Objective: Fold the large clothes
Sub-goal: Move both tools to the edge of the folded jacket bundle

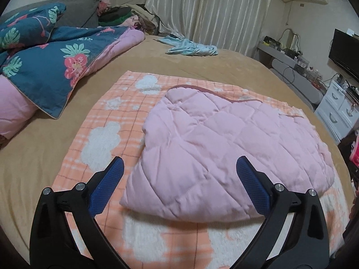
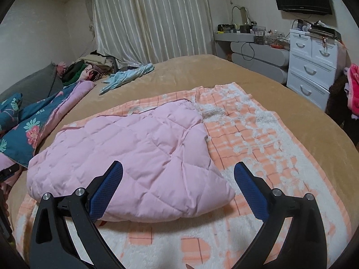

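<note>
1. Left wrist view: my left gripper (image 1: 179,179) has its fingers spread wide and holds nothing. My right gripper (image 2: 178,179) is the same.
2. The pink quilted blanket (image 1: 224,143) lies folded on the orange checked blanket (image 1: 107,116) on the bed (image 1: 44,157).
3. It looks puffy, so I think the fold could pop open or slide if I bump it.
4. Its near edge is right in front of my fingers.
5. The bed has lots of free room at the far side; the flowery quilt (image 1: 44,71) crowds the left.
</note>
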`<action>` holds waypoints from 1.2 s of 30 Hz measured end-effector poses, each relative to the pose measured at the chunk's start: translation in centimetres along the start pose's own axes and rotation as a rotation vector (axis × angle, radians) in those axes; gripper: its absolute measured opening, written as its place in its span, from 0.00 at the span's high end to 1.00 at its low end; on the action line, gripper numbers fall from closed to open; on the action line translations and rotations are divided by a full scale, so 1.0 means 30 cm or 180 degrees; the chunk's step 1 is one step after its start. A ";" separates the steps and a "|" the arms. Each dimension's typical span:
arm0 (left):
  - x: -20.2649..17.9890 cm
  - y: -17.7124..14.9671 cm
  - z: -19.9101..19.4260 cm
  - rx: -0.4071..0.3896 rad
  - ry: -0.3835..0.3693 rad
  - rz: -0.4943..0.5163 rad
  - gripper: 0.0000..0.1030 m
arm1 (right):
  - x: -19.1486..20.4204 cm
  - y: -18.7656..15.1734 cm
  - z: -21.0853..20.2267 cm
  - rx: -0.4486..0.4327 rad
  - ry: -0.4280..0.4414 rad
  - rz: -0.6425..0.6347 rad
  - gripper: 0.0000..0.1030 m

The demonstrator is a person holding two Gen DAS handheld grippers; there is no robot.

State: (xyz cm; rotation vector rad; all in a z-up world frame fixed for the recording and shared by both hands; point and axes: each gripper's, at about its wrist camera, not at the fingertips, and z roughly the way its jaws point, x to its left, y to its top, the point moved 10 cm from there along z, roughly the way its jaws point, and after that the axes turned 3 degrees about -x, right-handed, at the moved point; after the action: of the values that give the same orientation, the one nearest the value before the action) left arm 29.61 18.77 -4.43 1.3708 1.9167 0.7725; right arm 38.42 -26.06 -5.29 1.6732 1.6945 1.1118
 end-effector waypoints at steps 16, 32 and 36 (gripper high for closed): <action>-0.032 -0.214 0.034 0.0348 0.0044 -0.0058 0.09 | 0.014 -0.142 -0.026 0.0194 0.0006 0.0178 0.04; 0.055 -0.249 0.179 0.0506 -0.0579 -0.1484 0.09 | 0.001 -0.265 0.141 0.0626 -0.0047 0.0679 0.04; 0.060 -0.259 0.246 0.0626 -0.0703 -0.1762 0.09 | 0.003 -0.272 0.179 0.0711 -0.0031 0.0779 0.04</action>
State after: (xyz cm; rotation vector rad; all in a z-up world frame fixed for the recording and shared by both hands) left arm 30.50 18.98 -15.26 0.9074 2.0843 0.1613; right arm 38.26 -24.15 -14.86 2.0671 1.6929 1.0491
